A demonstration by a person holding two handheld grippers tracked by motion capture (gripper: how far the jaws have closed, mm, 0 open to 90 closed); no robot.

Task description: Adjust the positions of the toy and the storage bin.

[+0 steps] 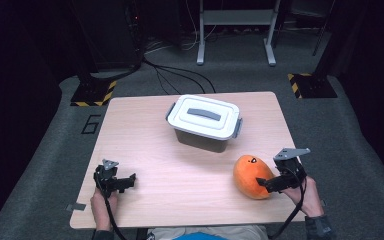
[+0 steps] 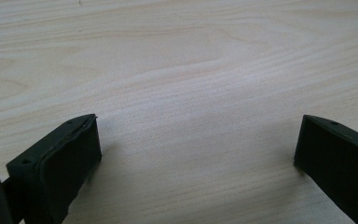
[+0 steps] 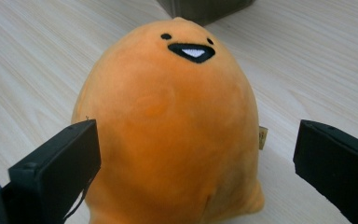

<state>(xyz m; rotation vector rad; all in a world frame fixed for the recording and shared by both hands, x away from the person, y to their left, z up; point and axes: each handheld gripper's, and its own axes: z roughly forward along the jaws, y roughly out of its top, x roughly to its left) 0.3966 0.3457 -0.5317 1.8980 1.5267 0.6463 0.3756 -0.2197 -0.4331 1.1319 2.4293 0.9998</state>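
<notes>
An orange egg-shaped plush toy (image 1: 251, 176) with a small stitched face lies on the wooden table (image 1: 180, 175) at the front right. My right gripper (image 1: 266, 184) is at its right side, open, its jaws spread on either side of the plush toy (image 3: 168, 130) without squeezing it. A grey storage box with a white latched lid (image 1: 205, 122) stands at the table's middle back. My left gripper (image 1: 130, 181) rests low at the front left, open, with bare tabletop (image 2: 191, 93) between its jaws.
Beyond the table lie dark carpet, cables and the legs of a white metal stand (image 1: 235, 35). Yellow-black striped floor bases (image 1: 92, 93) sit at the back left and back right.
</notes>
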